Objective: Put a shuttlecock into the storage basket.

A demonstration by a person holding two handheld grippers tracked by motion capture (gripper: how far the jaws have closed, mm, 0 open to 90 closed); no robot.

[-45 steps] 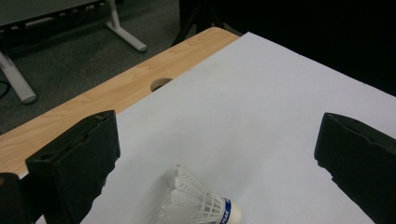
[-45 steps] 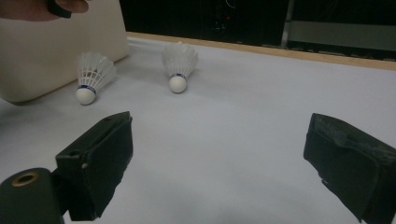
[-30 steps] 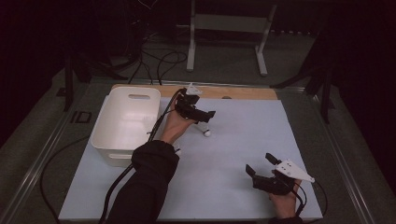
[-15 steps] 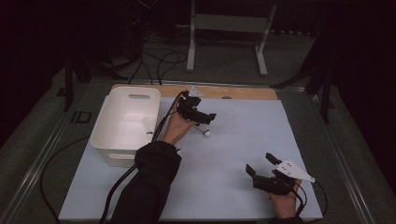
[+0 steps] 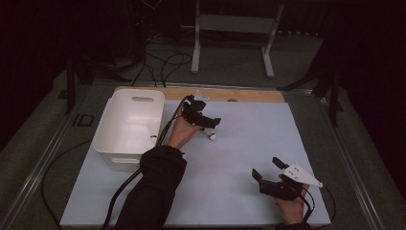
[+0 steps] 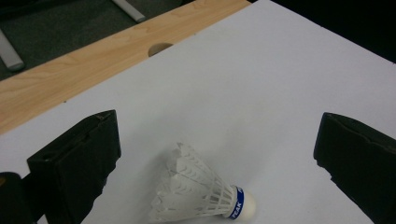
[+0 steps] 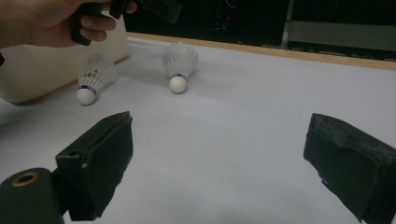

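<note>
Left gripper [image 6: 217,154] held wide open over a white shuttlecock [image 6: 201,196] laid on its side, right gripper [image 7: 219,163] opened wide, white bin [image 5: 129,127] placed nearby on the tabletop [image 5: 249,143]

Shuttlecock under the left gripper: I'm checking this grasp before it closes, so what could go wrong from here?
The shuttlecock lies on its side between the open jaws of the left gripper. If they close on the feather skirt they may crush or bend it. The rounded cork end could roll or skid on the smooth white mat. A second shuttlecock lies close by and might get knocked.
</note>
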